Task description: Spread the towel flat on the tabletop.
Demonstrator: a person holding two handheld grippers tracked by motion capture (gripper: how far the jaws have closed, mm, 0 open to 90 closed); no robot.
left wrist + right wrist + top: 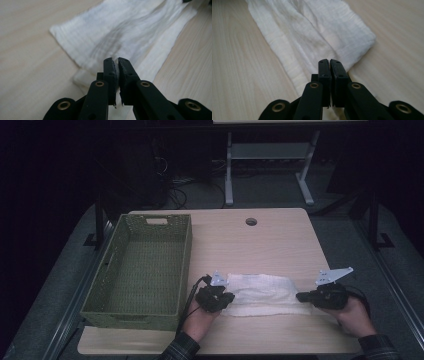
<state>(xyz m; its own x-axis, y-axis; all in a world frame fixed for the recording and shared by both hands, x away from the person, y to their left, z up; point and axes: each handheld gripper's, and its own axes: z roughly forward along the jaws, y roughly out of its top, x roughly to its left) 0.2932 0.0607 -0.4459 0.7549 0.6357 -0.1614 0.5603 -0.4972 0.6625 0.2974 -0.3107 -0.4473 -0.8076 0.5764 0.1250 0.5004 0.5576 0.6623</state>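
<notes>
Evidently both grippers pinch cloth [264, 294].

A light wooden table [280, 245] carries a green basket [140, 270] and white cloth [262, 294].

A white cloth [262, 294] of thin, crinkled fabric lies folded into a long band across the near part of the pale wooden surface [235, 245], just right of the green basket [137, 270]; its two short ends are pinched and slightly lifted; its middle sags in soft wrinkles.
</notes>
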